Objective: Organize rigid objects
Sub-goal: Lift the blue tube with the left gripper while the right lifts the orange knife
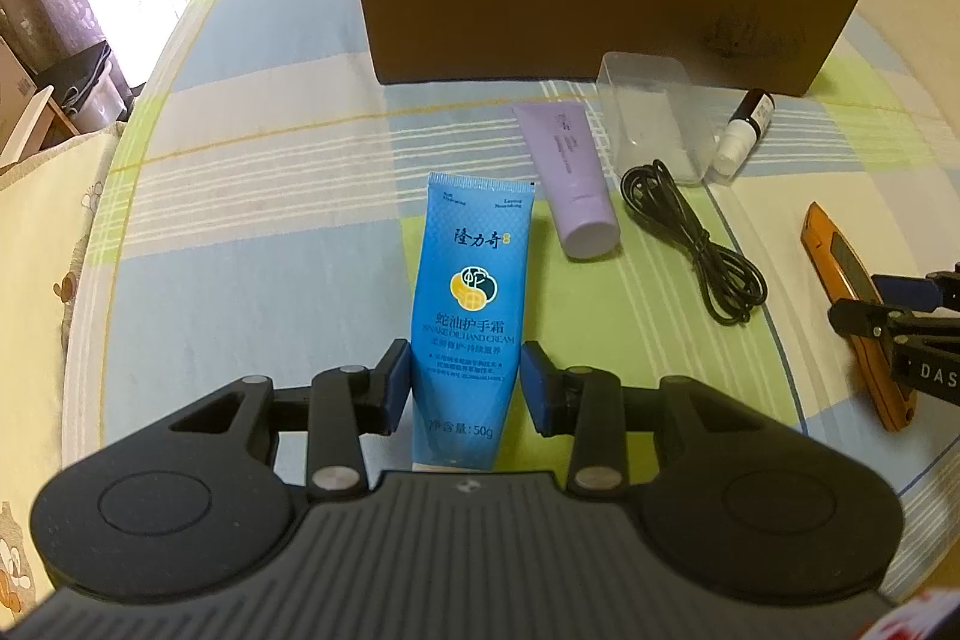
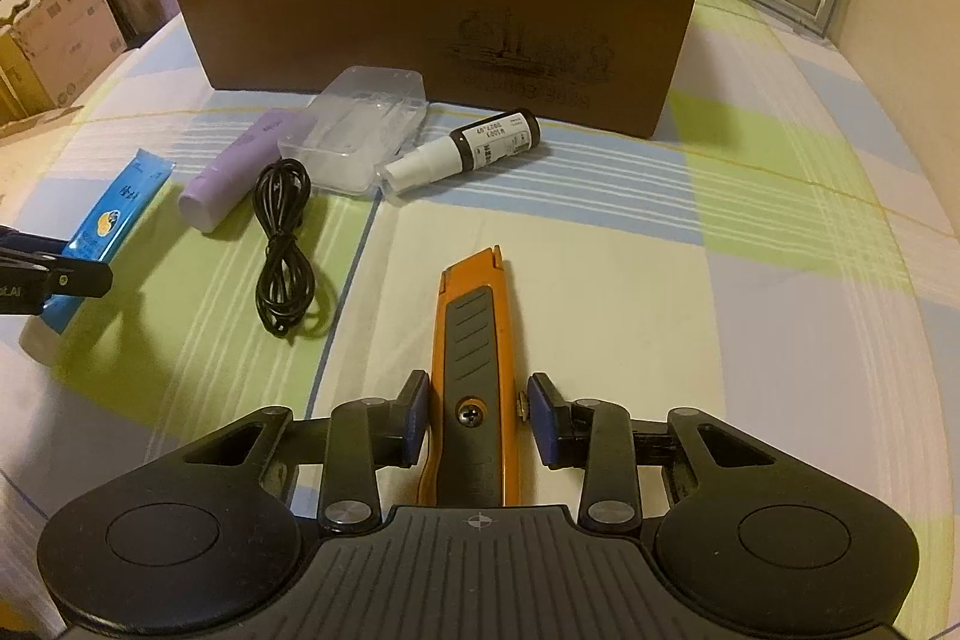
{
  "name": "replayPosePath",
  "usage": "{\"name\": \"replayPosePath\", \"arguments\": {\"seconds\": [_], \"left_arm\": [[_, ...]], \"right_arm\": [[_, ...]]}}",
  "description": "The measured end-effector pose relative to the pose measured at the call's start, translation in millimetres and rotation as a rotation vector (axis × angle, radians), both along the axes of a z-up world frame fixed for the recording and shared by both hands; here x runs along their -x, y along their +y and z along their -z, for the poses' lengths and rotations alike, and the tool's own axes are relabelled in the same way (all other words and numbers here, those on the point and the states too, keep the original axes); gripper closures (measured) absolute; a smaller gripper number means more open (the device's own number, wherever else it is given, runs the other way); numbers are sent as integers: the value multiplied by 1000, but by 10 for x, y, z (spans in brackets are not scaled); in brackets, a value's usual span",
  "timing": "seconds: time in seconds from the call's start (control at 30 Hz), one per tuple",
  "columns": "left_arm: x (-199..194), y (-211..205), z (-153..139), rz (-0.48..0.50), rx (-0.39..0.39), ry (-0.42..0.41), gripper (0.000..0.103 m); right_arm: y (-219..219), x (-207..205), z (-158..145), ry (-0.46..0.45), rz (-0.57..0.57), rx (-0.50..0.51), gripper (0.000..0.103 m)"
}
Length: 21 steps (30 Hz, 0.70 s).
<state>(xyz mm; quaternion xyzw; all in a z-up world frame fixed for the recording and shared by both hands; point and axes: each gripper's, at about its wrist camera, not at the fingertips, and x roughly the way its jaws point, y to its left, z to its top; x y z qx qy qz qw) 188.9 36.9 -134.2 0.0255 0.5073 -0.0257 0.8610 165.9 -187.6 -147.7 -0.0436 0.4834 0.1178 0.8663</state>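
Observation:
A blue hand-cream tube (image 1: 465, 316) lies on the checked cloth between the fingers of my left gripper (image 1: 467, 379); the left pad touches it and a small gap shows at the right pad. An orange utility knife (image 2: 474, 376) lies between the fingers of my right gripper (image 2: 480, 415), with narrow gaps on both sides. Neither object is lifted. The knife (image 1: 852, 304) and the right gripper (image 1: 900, 322) also show at the right of the left wrist view. The tube (image 2: 114, 220) shows at the left of the right wrist view.
An open brown box (image 1: 576, 10) (image 2: 432, 46) stands at the back. In front of it lie a lilac tube (image 1: 570, 172), a clear plastic case (image 1: 654, 118), a small spray bottle (image 1: 744, 130) and a coiled black cable (image 1: 696, 250).

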Motion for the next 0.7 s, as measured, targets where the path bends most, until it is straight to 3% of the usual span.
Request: {"name": "replayPosePath", "arguments": {"seconds": [0.37, 0.7], "left_arm": [[-23, -19, -144, 10, 10, -37, 69], [-154, -55, -490, 31, 29, -118, 69]], "right_arm": [[22, -41, -208, -28, 1, -75, 71], [129, -210, -506, -60, -23, -170, 71]]}}
